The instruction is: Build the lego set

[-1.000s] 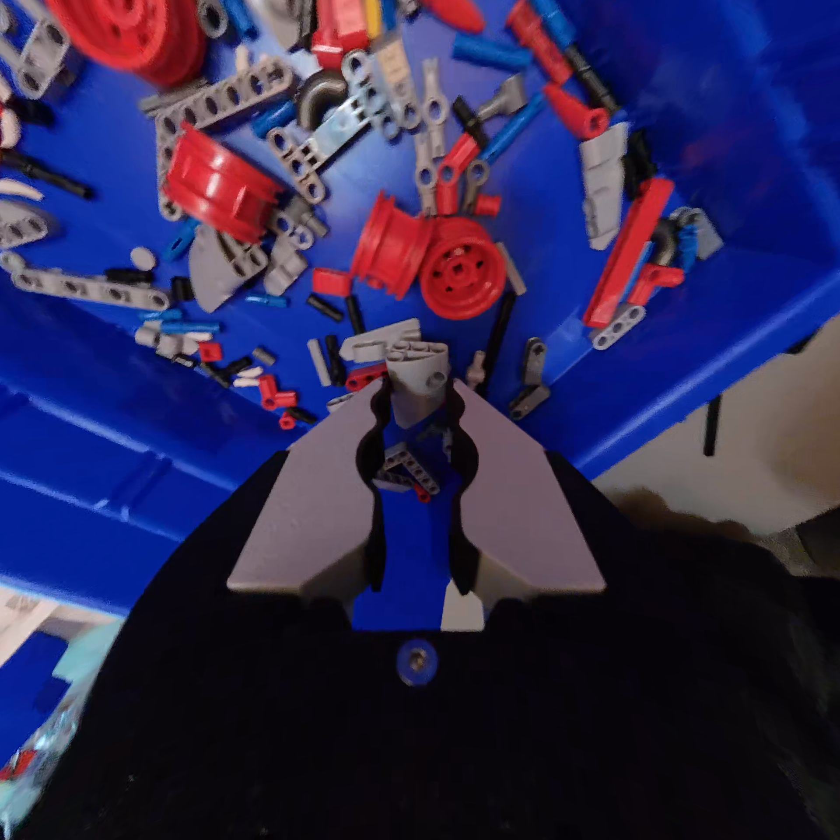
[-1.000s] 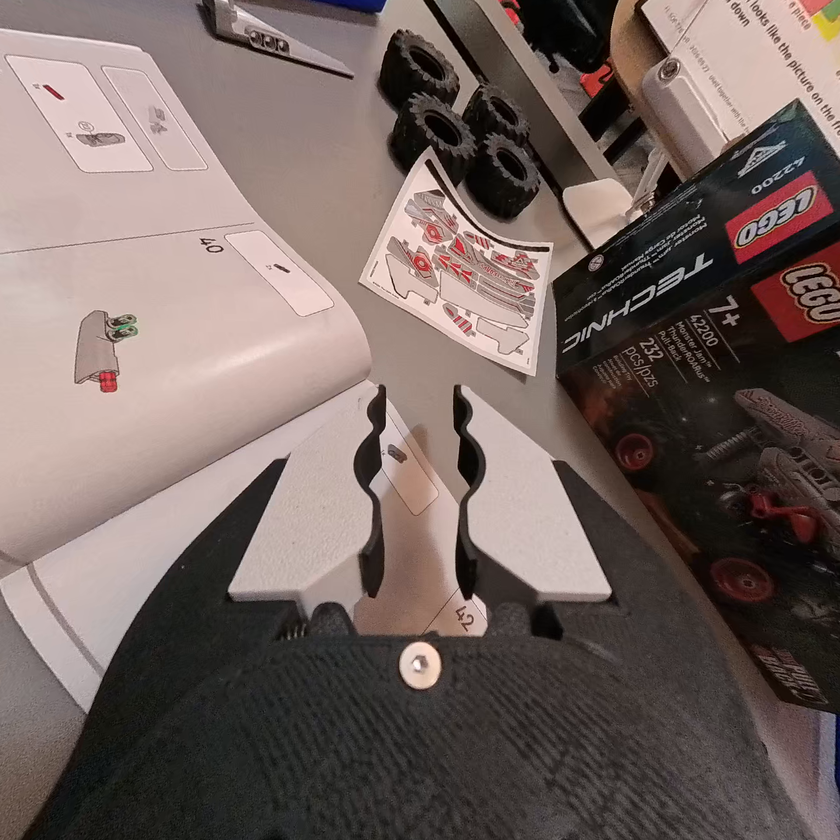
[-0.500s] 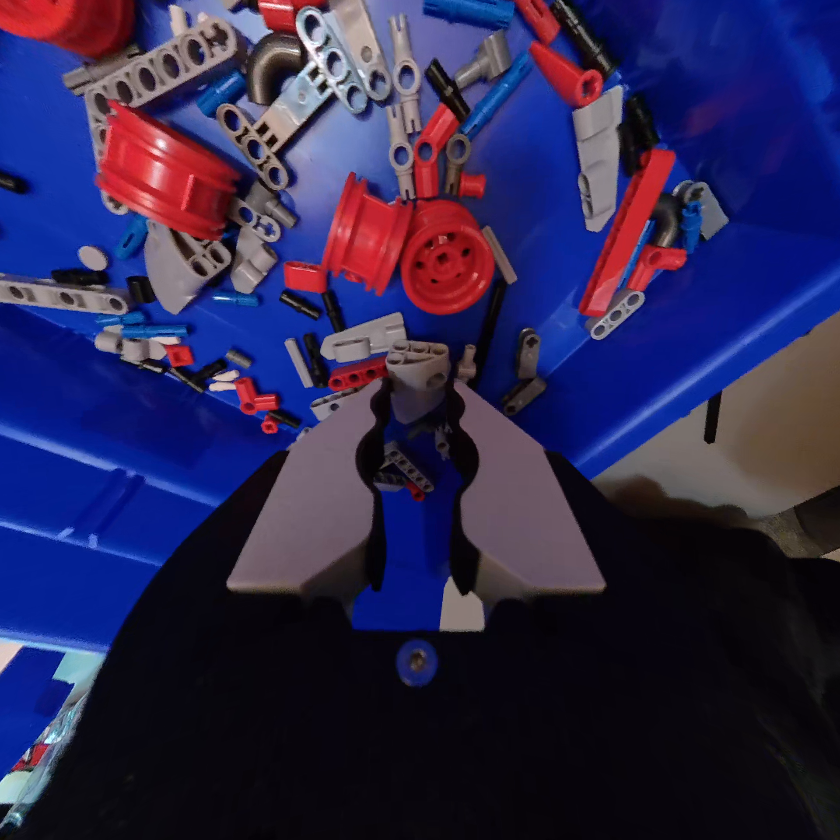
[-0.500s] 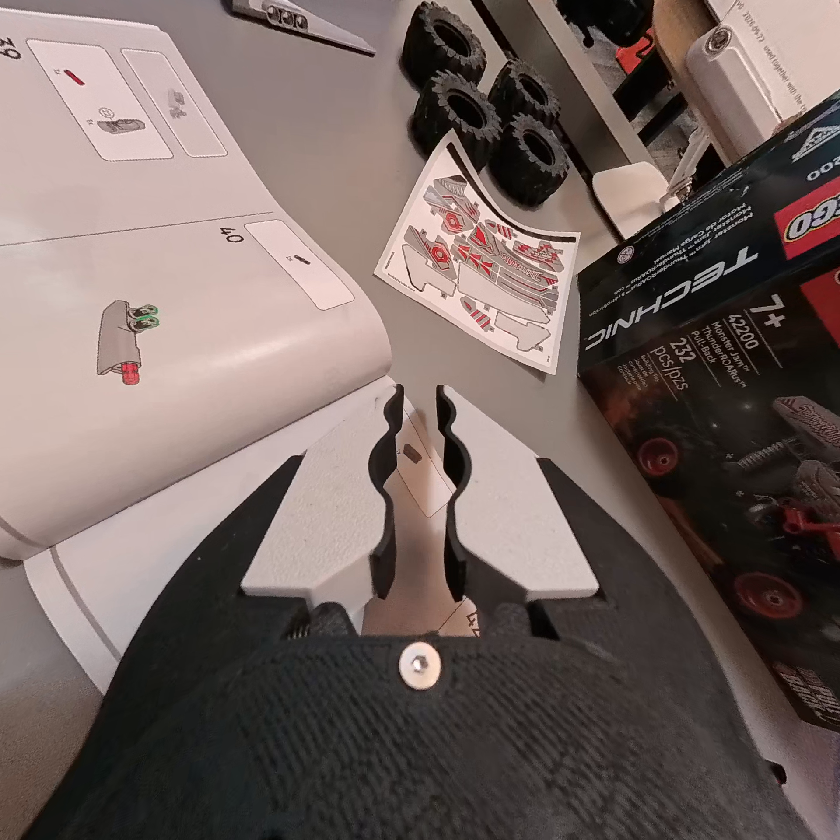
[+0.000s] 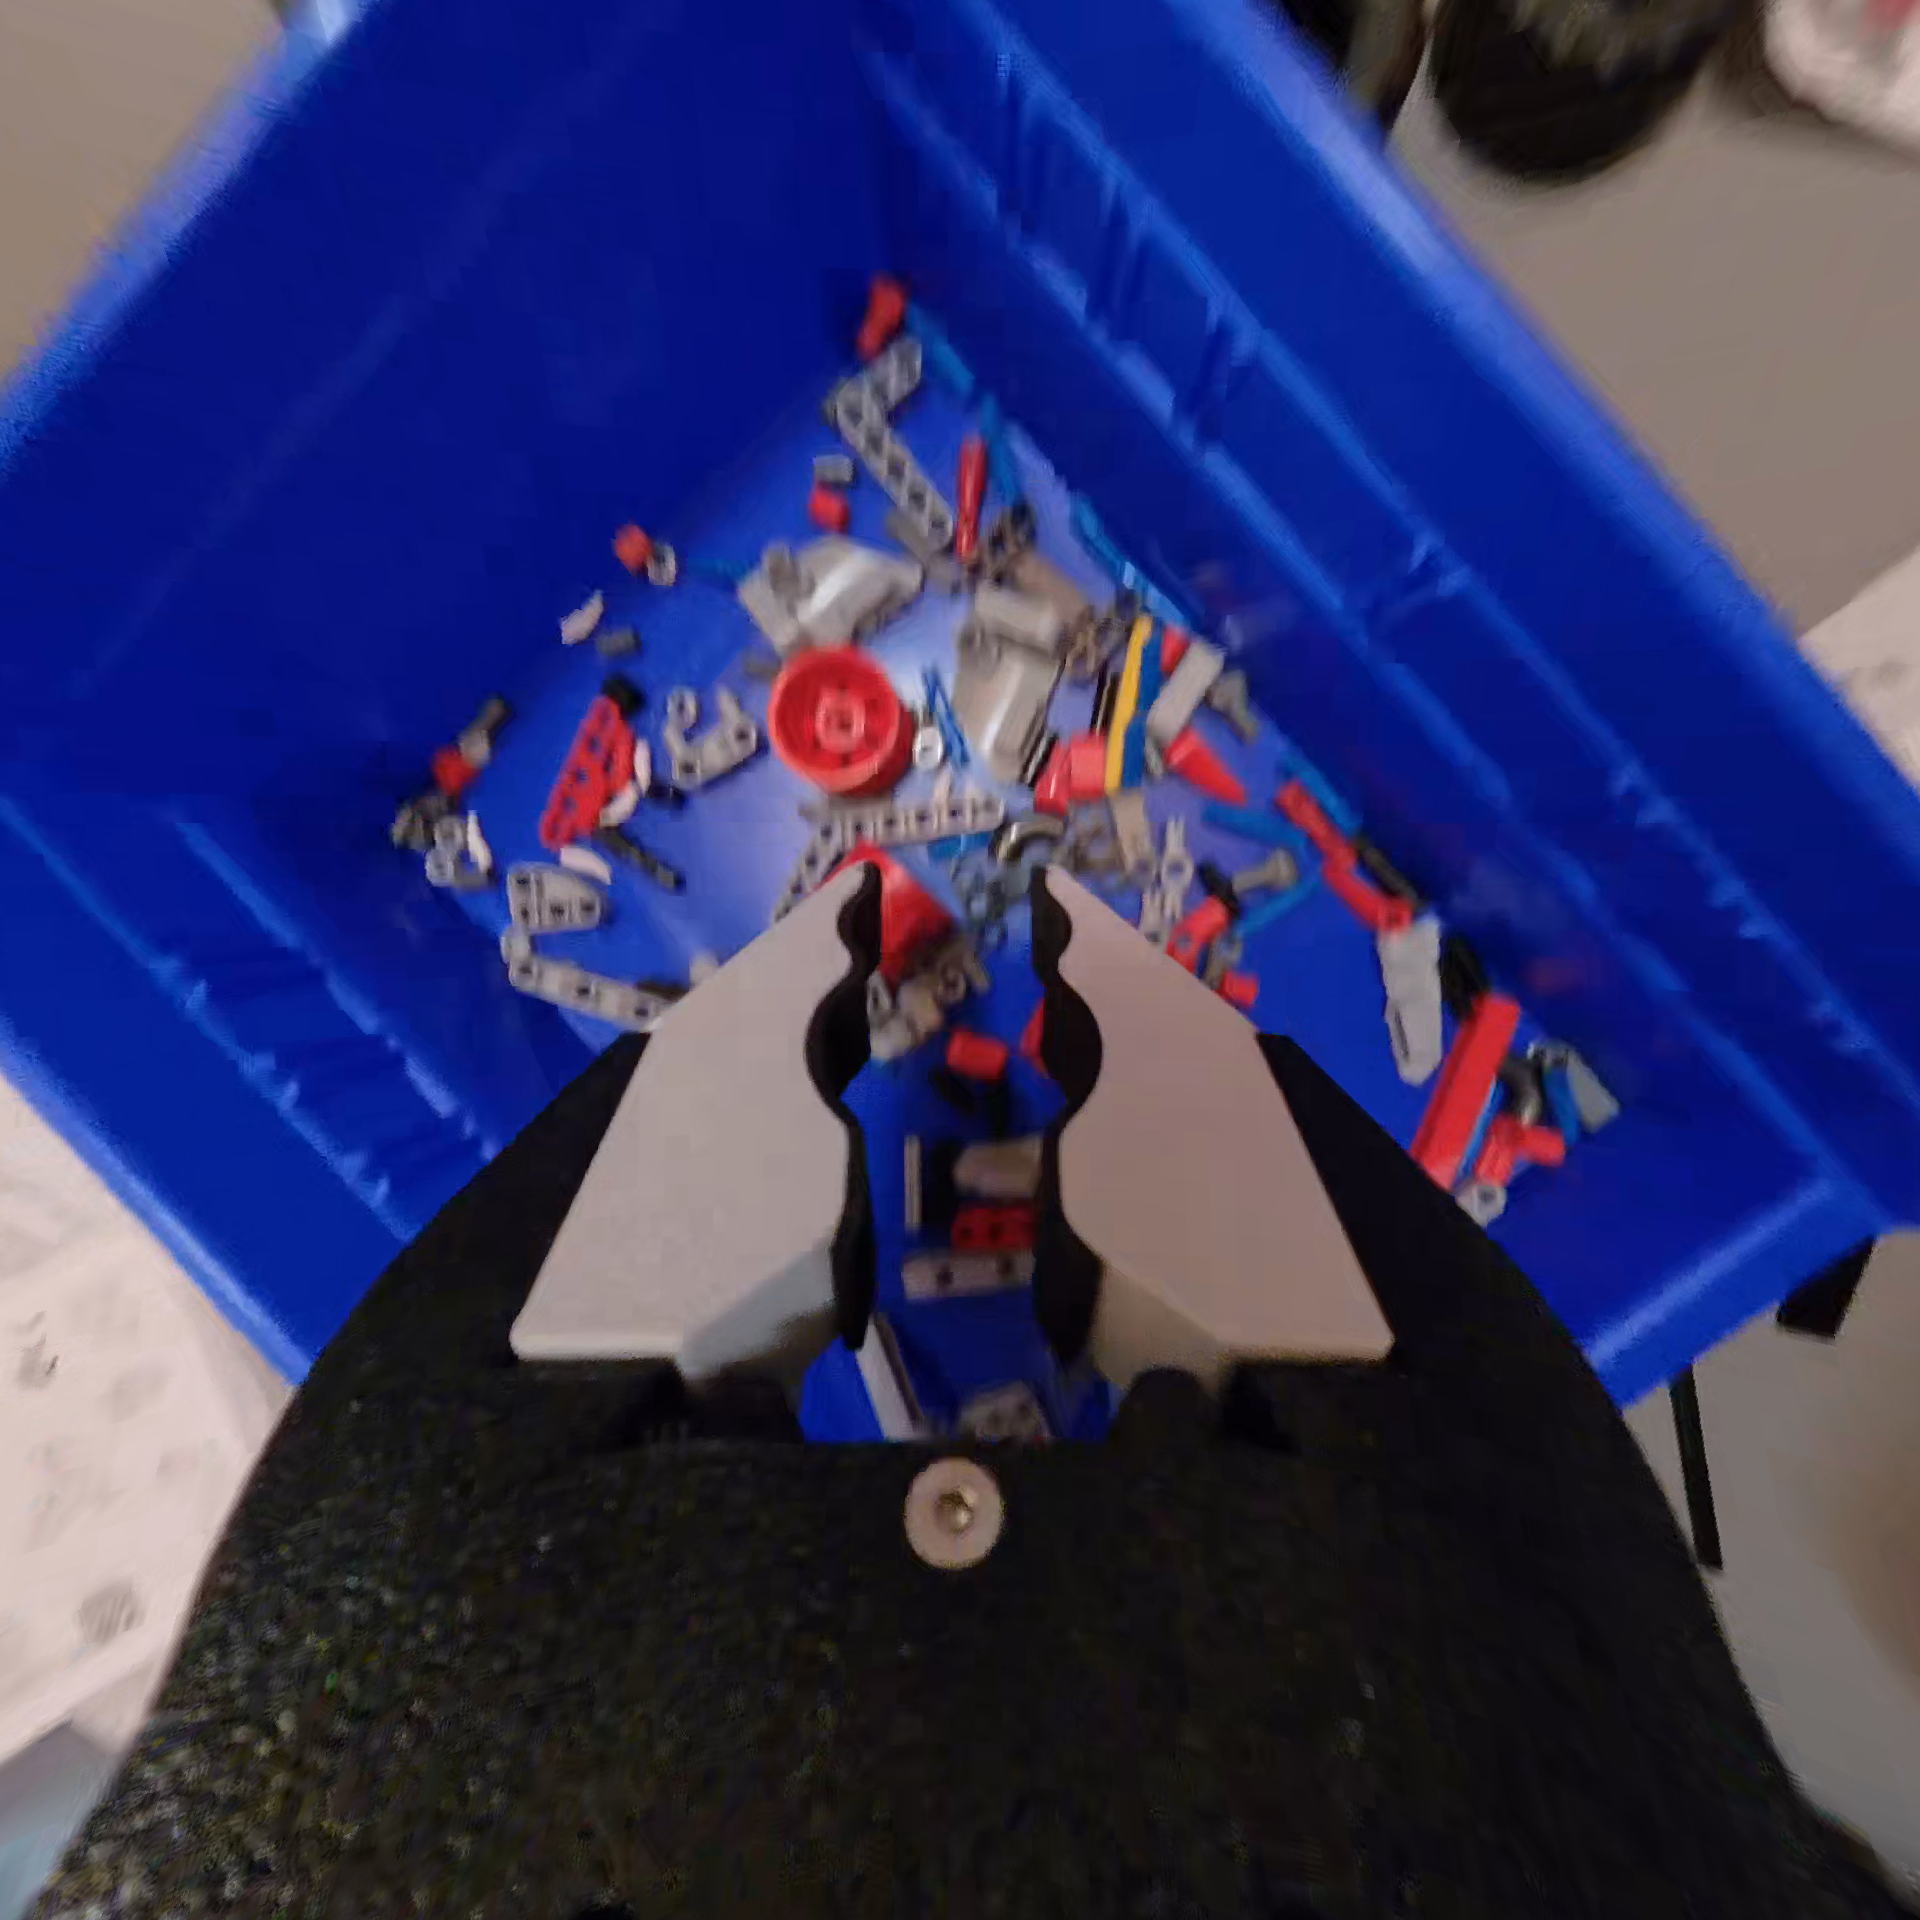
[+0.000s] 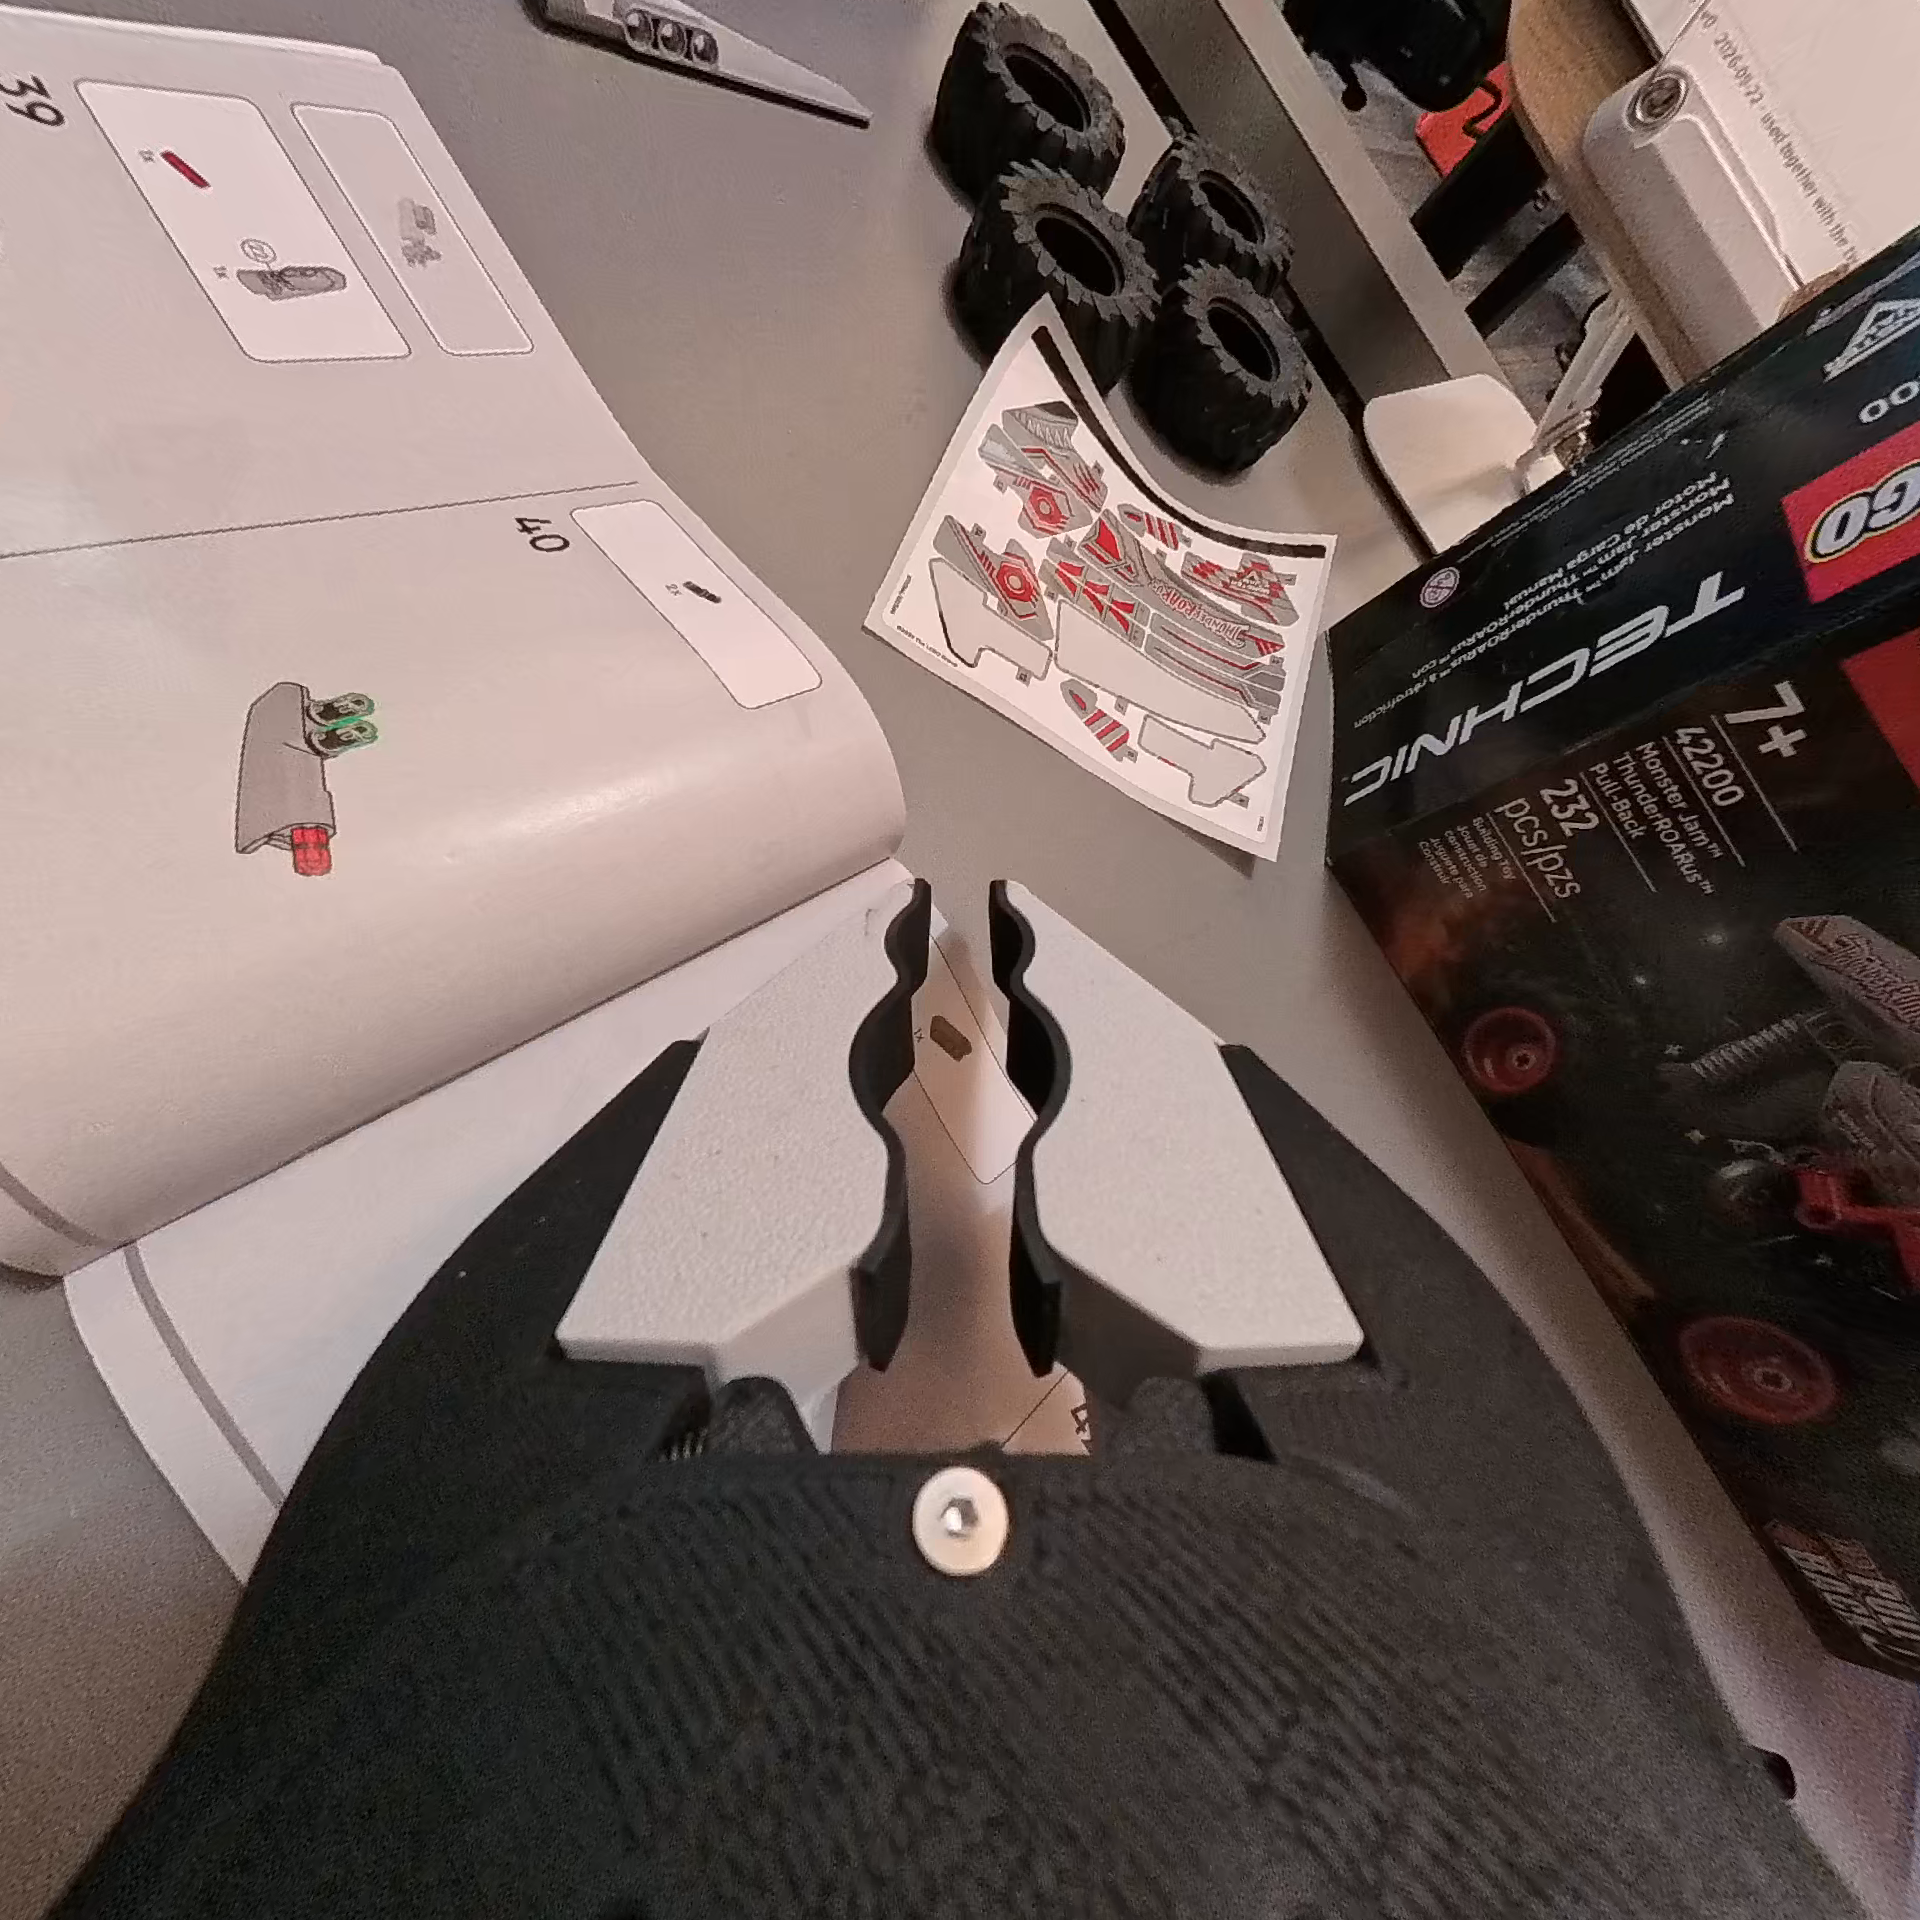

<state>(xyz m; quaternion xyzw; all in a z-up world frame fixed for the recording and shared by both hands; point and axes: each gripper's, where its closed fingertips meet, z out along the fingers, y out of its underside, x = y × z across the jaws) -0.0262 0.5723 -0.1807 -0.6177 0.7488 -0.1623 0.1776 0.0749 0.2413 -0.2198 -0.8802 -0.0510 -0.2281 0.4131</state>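
My left gripper (image 5: pixel 956 888) is open and empty, held high over a blue bin (image 5: pixel 1558 582). The bin holds several loose red, grey, blue and black Technic pieces, among them a red wheel hub (image 5: pixel 836 722). This view is blurred. My right gripper (image 6: pixel 954 894) is empty, its jaws only a narrow gap apart, low over the lower page of the open instruction booklet (image 6: pixel 416 623). A grey wedge panel (image 6: pixel 686 42) lies on the table at the far edge of the right wrist view.
On the grey table (image 6: pixel 727 312) to the right of the booklet lie a sticker sheet (image 6: pixel 1112 623) and several black tyres (image 6: pixel 1122 260). The set's dark box (image 6: pixel 1662 831) stands on the right. Table surface shows around the bin in the left wrist view. One gripper's finger ends stand about 35 centimeters off the other's.
My left gripper let go of the grey piece it pinched and pulled up and back from the bin. My right gripper's jaws closed to a narrow gap.
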